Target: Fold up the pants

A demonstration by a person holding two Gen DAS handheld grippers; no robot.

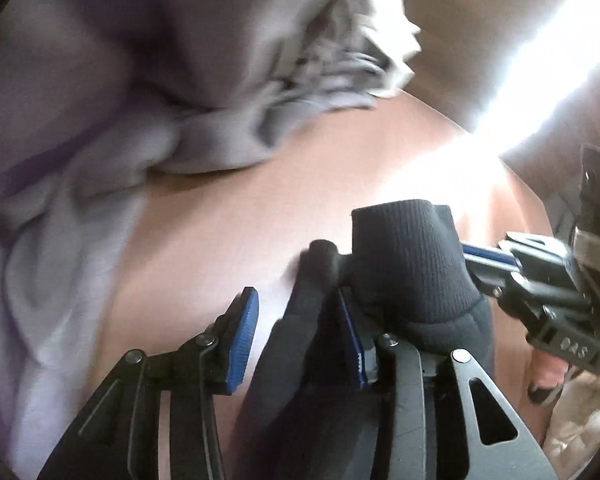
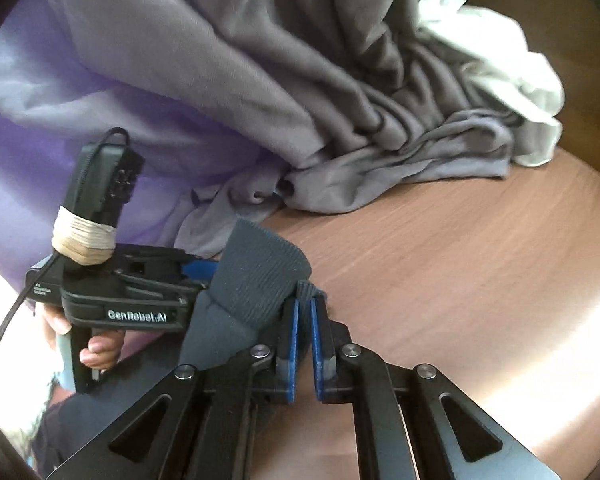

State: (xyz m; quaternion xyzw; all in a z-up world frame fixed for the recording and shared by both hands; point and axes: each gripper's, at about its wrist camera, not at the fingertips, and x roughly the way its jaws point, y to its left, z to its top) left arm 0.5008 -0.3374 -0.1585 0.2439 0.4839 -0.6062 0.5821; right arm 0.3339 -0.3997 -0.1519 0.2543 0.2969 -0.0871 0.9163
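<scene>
1. Right wrist view: a brown wood-grain table (image 2: 460,280) fills the lower right, with a bright patch of glare near its right edge.
2. A large heap of grey fabric (image 2: 300,80) lies crumpled on the far side of the table, bunched into deep folds where it meets the wood.
3. Pale lilac cloth (image 2: 60,140) lies left of the grey heap, touching it, and a white garment (image 2: 500,60) sits against the heap's right side.
4. The dark pants (image 2: 256,280), with a ribbed knit band, hang bunched between the two grippers, just above the near part of the table.
5. The right gripper (image 2: 303,320) is clenched on the pants: its blue pads stand nearly together with a thin fold of the dark cloth pinched at their tips.
6. In the left wrist view, the left gripper (image 1: 296,316) stands with its blue pads spread; the pants (image 1: 412,272) drape against the right-hand pad, and I cannot tell whether it grips them.
7. A bare hand (image 2: 96,350) wraps the left gripper's handle.
</scene>
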